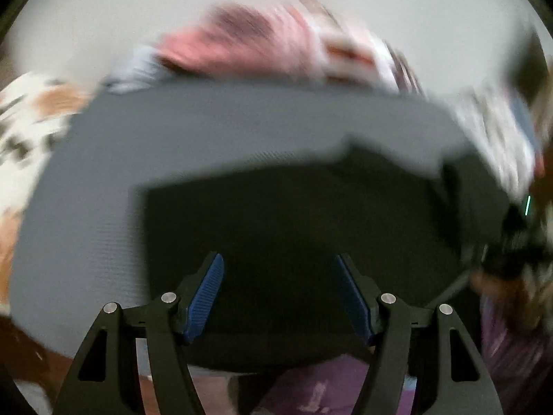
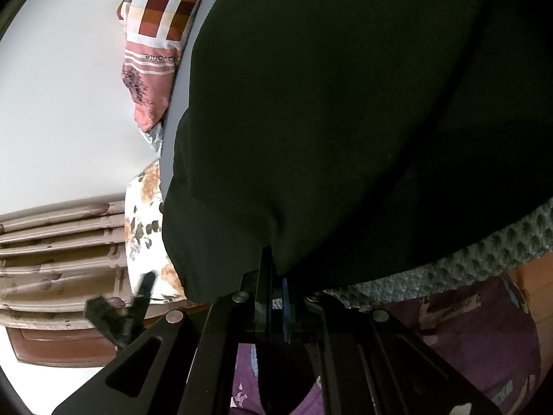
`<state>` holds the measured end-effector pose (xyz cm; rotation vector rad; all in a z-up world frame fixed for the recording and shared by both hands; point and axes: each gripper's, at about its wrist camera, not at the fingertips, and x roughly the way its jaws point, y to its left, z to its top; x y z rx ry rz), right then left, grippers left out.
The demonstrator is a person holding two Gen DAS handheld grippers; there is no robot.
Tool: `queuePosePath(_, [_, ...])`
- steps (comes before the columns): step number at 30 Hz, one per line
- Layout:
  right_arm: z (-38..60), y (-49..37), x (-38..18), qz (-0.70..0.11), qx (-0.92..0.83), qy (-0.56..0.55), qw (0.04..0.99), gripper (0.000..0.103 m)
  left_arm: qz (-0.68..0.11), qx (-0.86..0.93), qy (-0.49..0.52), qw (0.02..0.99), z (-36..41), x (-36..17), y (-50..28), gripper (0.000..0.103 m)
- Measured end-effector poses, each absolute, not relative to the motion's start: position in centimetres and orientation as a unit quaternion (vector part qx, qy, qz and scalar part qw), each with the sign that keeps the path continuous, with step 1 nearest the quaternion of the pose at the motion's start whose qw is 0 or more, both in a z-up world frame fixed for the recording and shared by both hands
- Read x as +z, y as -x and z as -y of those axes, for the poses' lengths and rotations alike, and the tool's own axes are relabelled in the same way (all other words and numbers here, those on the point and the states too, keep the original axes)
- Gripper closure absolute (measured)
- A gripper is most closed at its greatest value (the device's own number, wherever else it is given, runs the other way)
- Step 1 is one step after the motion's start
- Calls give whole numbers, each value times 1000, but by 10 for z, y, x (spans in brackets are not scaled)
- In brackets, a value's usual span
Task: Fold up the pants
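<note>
Two tongs work the black pants [image 1: 293, 221]. The left gripper [image 1: 280, 269] gapes wide just above them on the grey mat [image 1: 214, 121]. The right gripper [image 2: 276, 287] pinches their near edge.

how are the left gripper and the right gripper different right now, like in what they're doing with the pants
The left gripper is open, its blue pads spread wide apart; the right gripper is shut, its fingers pressed together. The left gripper holds nothing and only points at the black pants; the right gripper pinches an edge of the pants, which fill its view. The left wrist view is motion-blurred; the right wrist view is sharp. Both share the same black linkage with blue pads.
</note>
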<state>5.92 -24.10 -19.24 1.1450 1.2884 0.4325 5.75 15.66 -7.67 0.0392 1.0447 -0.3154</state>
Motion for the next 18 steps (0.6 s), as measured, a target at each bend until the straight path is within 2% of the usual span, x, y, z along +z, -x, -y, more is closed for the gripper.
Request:
queuePosePath(3, [251,-59,-192,-543,200,-518,630,93,-549,-159,-43,819,-144,-112,-64,43])
queuePosePath(5, [263,-59,-191,-522,204,-531,636,92,-543,-164,-47,822,-147,-113,-63,43])
queuePosePath(8, [300,-61,-192,-470,201,-560,652,81,-546,-162,-49,820,-147,-115,-63,43])
queuePosePath(14, [412,-79,-204,-352,168,-635,666,79,-543,-159,-59,823,-144,-116,-58,43])
queuePosePath(18, [482,-105,-208,-303,139,-664,670,77,-541,-158,-59,824,-143,-115,-57,43])
